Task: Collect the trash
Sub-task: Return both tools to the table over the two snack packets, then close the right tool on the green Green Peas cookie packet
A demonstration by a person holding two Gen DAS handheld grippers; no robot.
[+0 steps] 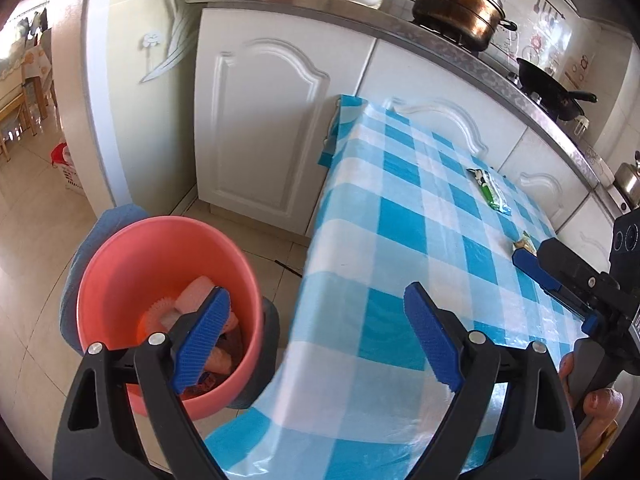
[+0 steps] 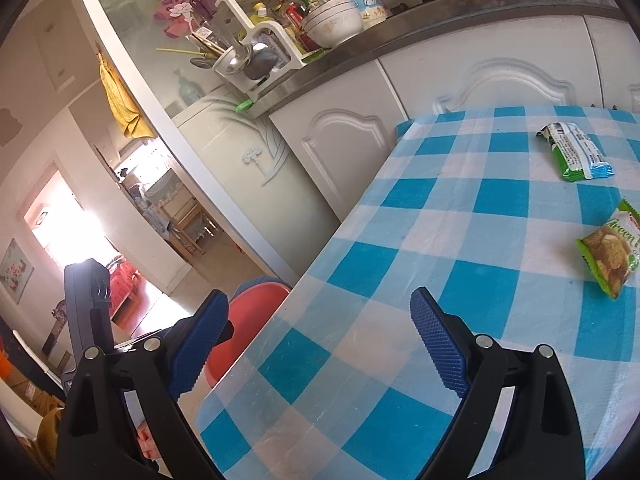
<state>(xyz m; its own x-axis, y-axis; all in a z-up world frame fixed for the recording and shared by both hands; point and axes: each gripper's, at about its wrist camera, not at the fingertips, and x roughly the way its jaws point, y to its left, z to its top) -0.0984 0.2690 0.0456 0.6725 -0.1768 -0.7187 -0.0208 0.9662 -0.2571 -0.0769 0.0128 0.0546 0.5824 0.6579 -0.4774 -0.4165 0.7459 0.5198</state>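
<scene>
Kitchen. White panelled cabinets (image 1: 264, 120) under a grey worktop (image 1: 460, 40); steamer pot (image 1: 460, 0) at 1 o'clock. Beige tiled floor (image 1: 32, 240). Blue-checked counter (image 2: 440, 260) at centre. Bright doorway (image 2: 68, 232) at 9 o'clock, glare washing out.

Two snack wrappers lie on the one checked desk (image 2: 460, 232): a green-and-white wrapper (image 2: 576, 153) toward twelve o'clock and a green biscuit wrapper (image 2: 610, 252) at about three o'clock of it. One pink bucket (image 1: 132, 264) stands on the floor off the desk's nine o'clock edge. On the counter behind I count one lidded pot (image 1: 460, 4), one black wok (image 1: 552, 88) and one stack of white bowls (image 2: 332, 22).
</scene>
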